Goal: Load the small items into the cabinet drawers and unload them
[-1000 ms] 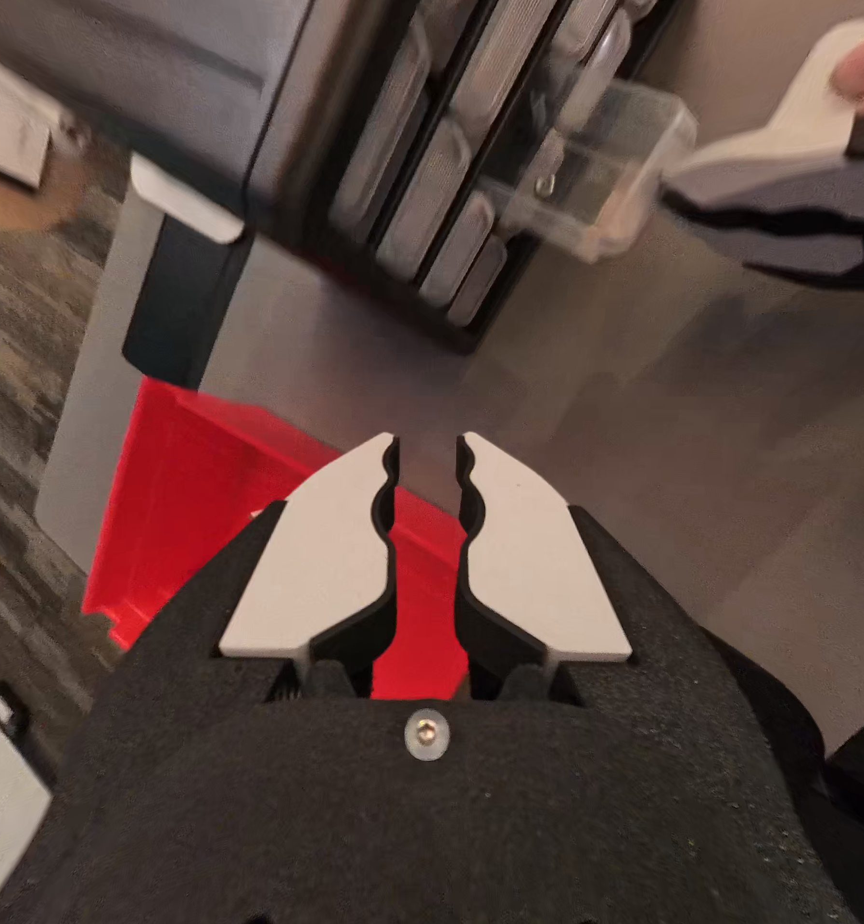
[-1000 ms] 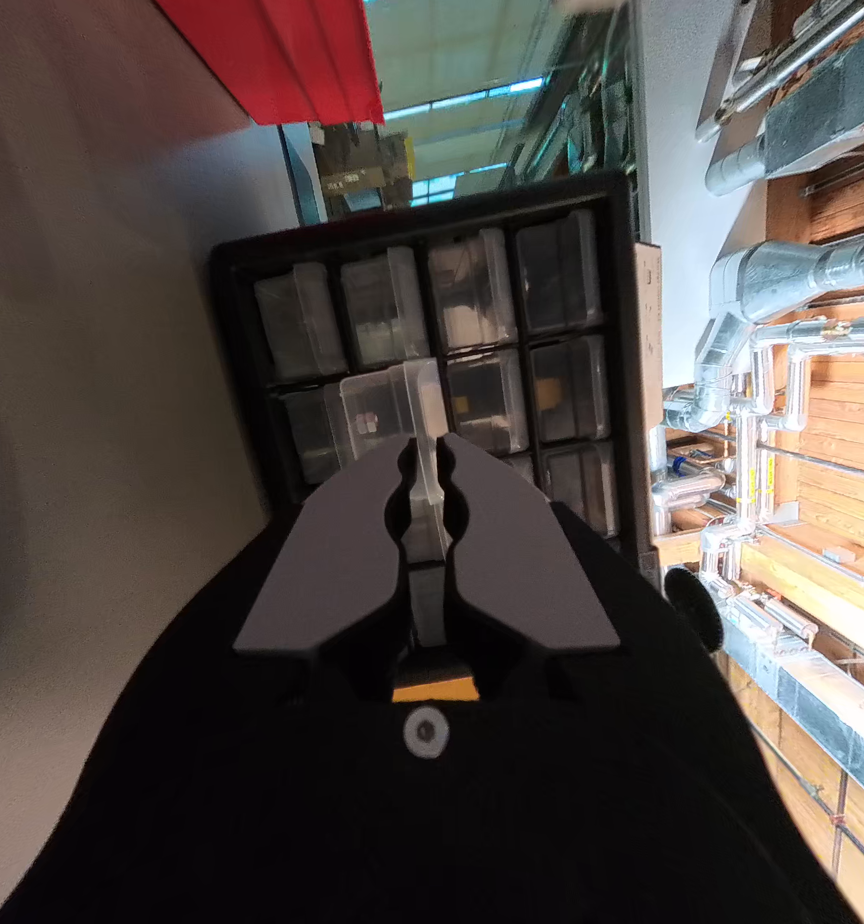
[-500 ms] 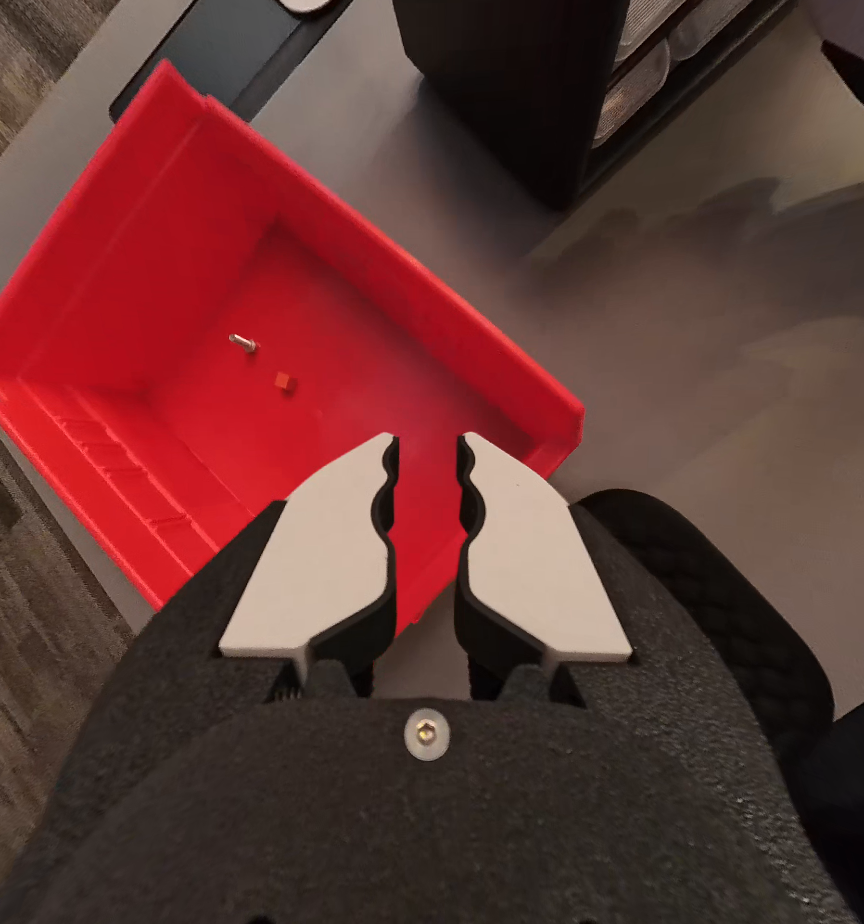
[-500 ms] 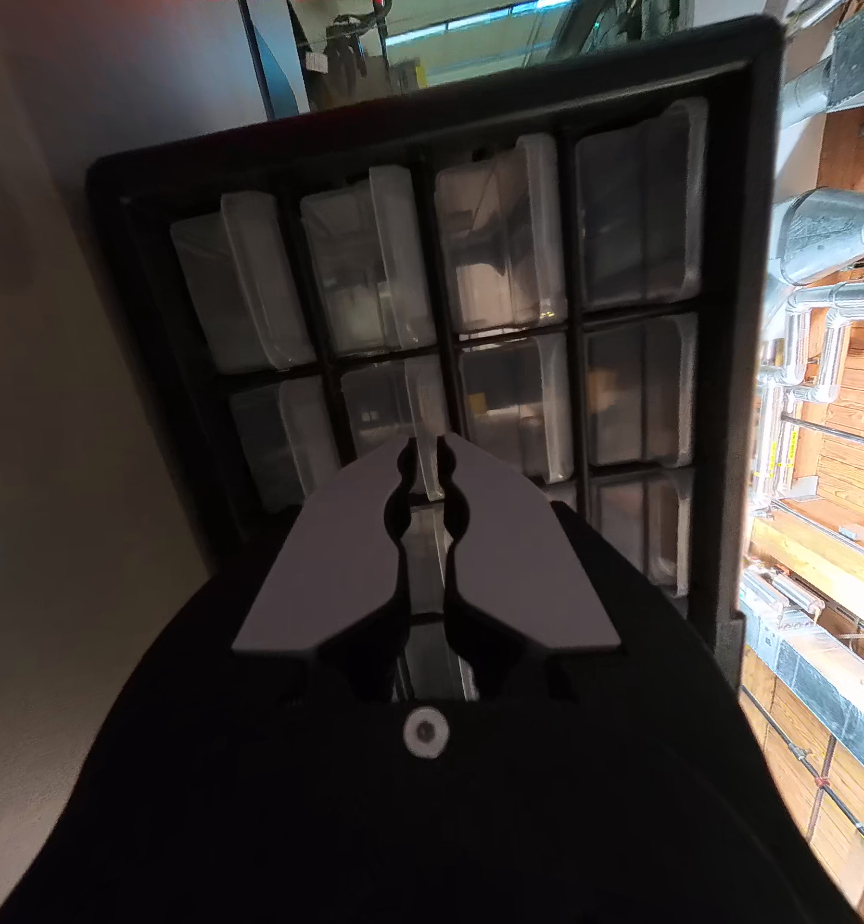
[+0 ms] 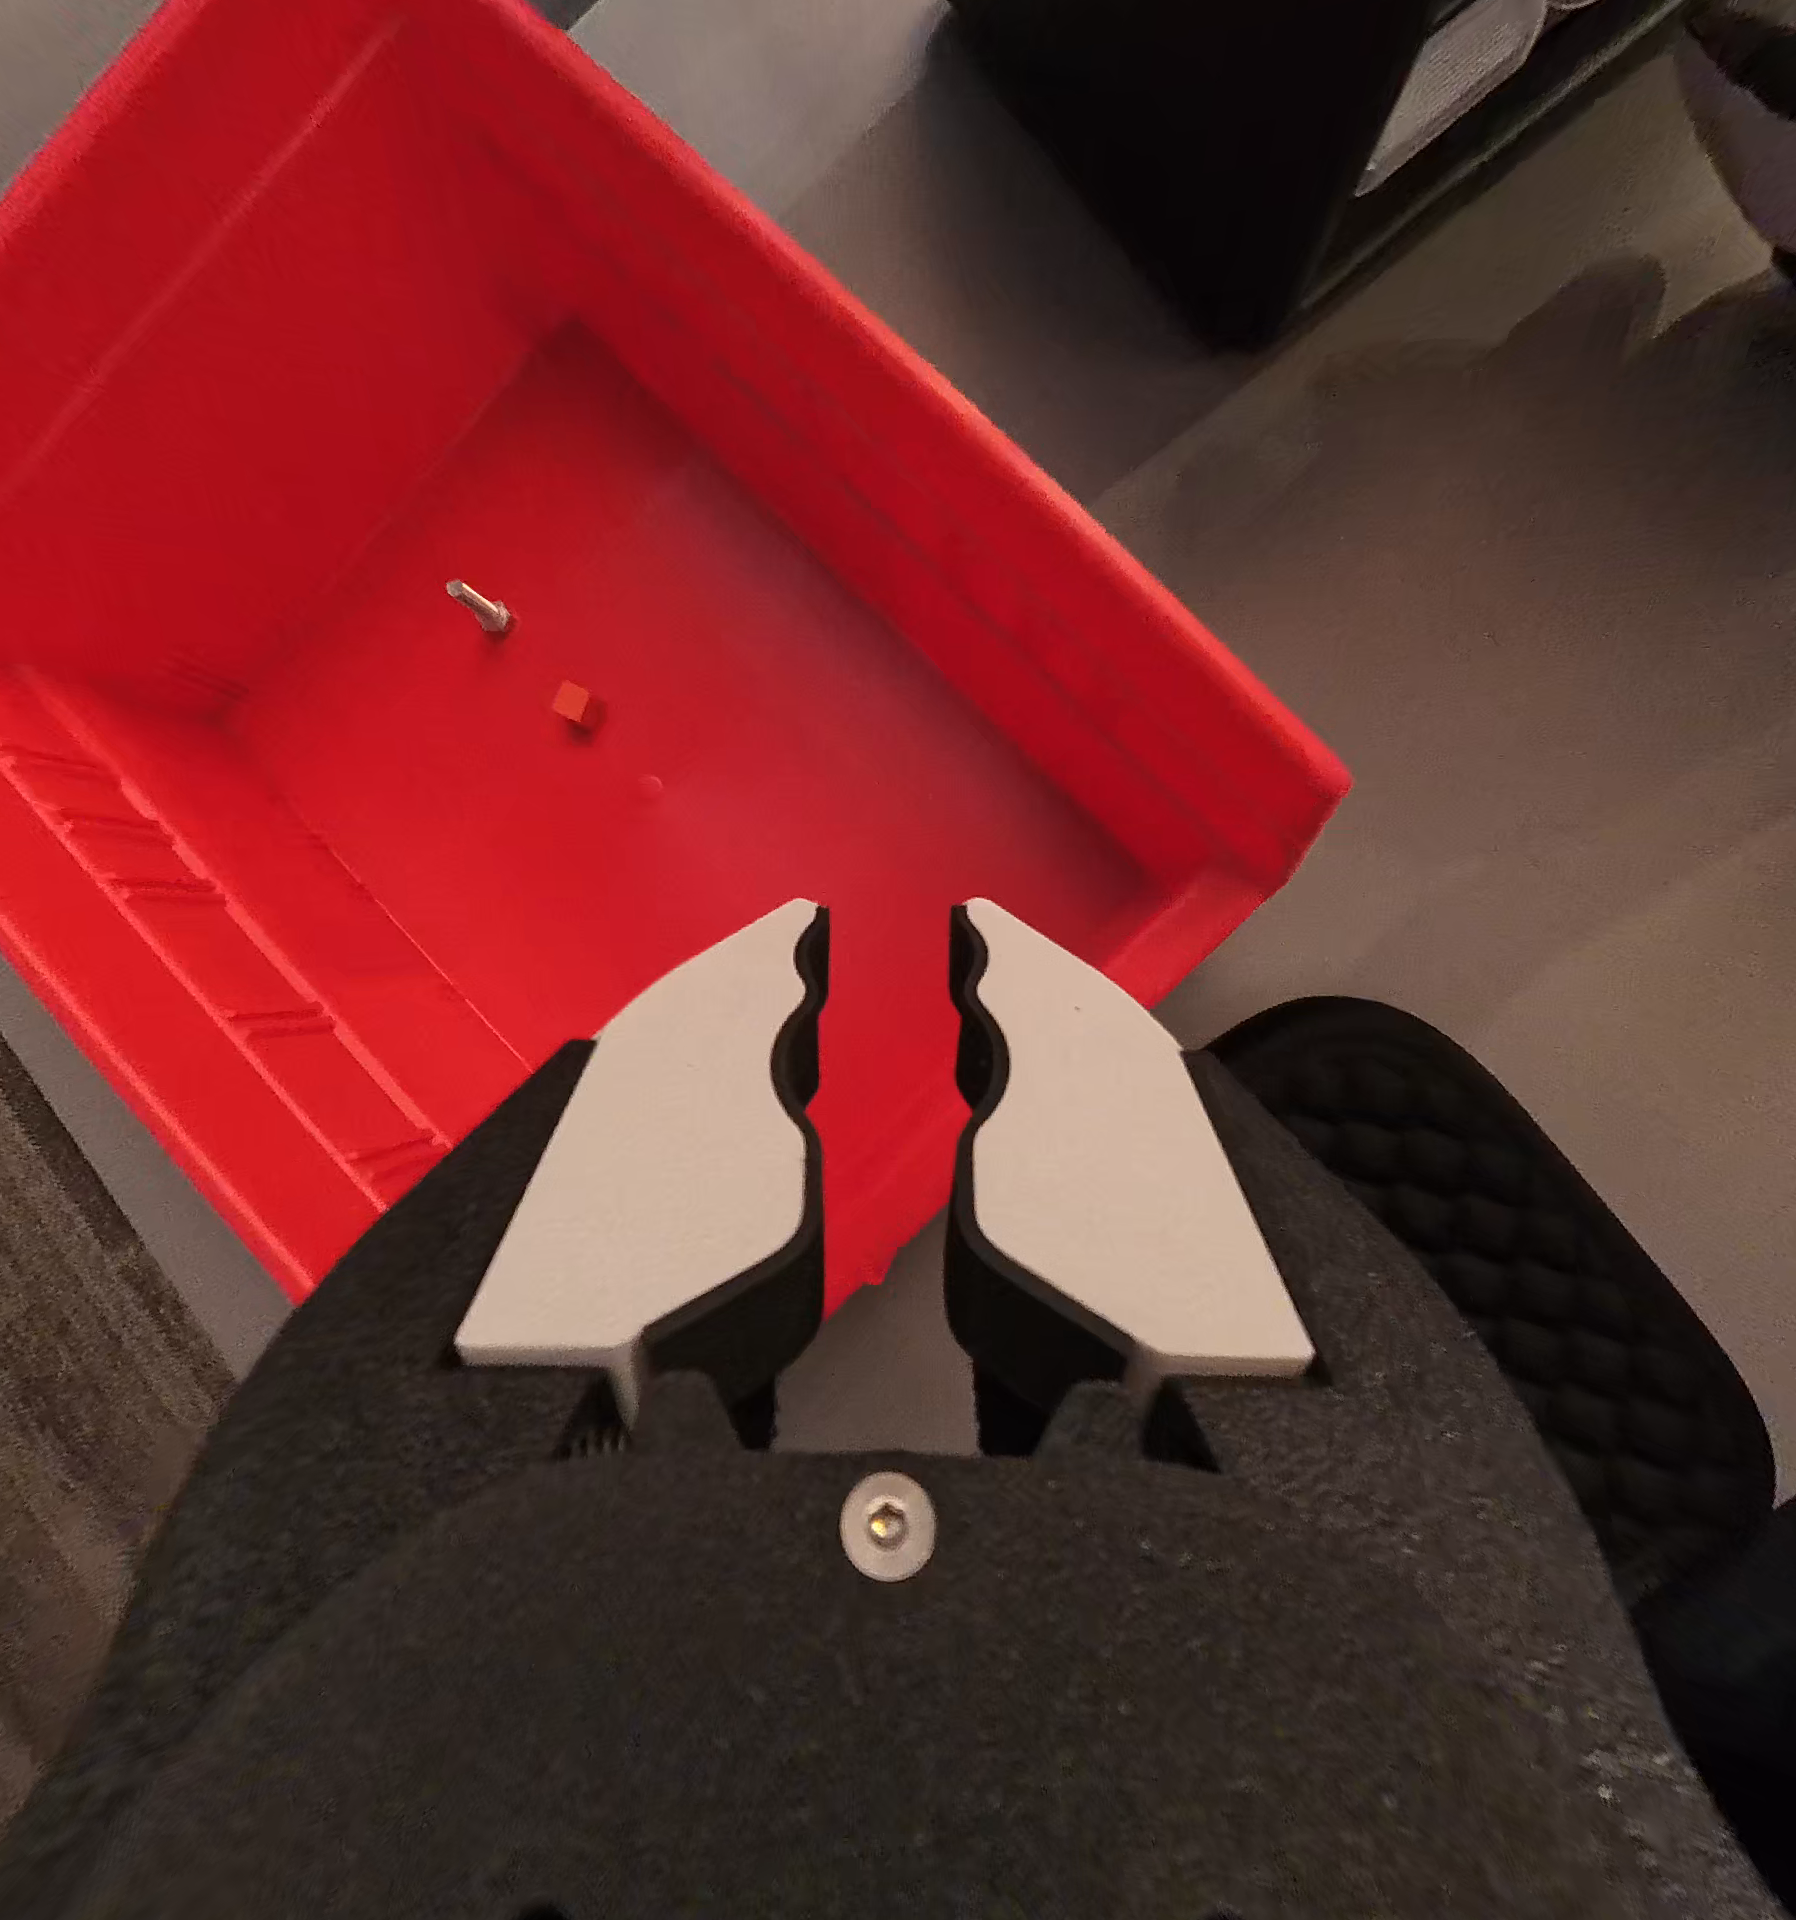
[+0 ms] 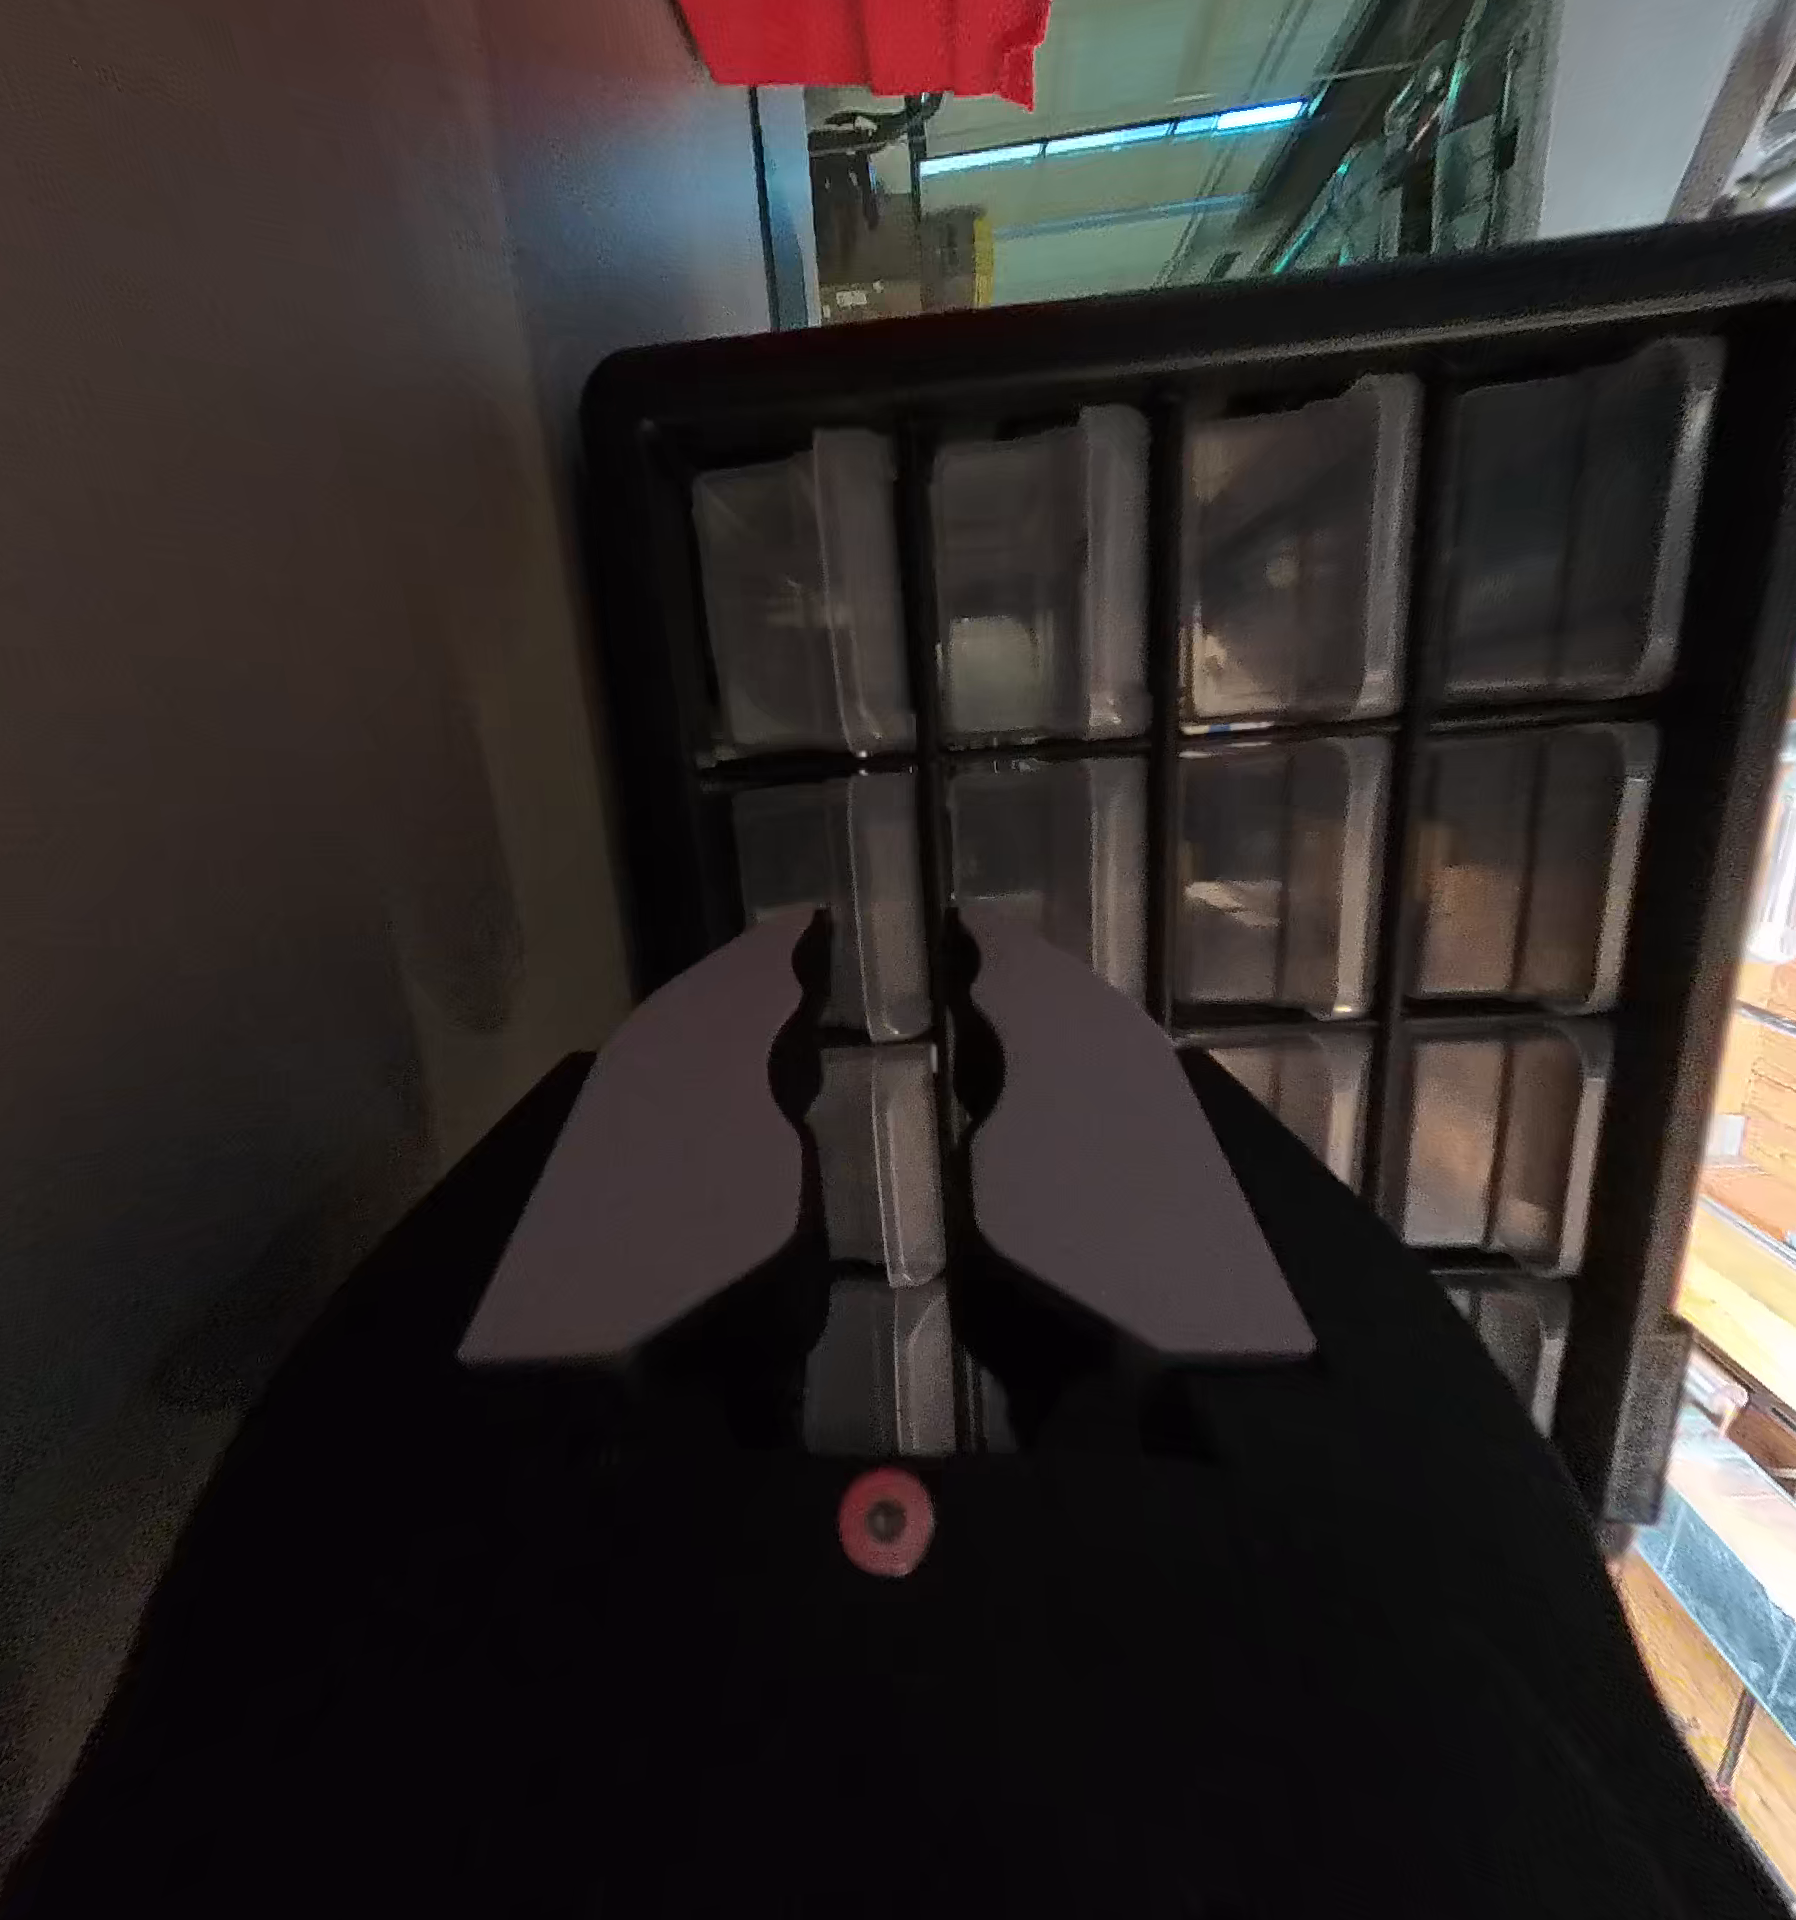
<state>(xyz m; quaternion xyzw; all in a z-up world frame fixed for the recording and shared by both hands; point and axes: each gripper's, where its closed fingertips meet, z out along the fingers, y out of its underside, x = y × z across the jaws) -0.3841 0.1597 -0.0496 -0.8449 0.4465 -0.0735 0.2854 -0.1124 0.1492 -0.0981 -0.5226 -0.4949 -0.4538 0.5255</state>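
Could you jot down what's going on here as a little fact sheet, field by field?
Surface: grey table
Red bin: holds a small metal screw and a tiny red cube
Cabinet: black frame, clear drawers
Left gripper: open, empty, above the bin's near corner
Right gripper: open, facing a drawer front, gripping nothing

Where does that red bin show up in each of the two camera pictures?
Left wrist view: the red bin fills the upper left, lying under the gripper.
Right wrist view: only a red edge of it shows at the top, left of centre.
Shared landmark: the black cabinet, top right in the left view, centre right in the right view.
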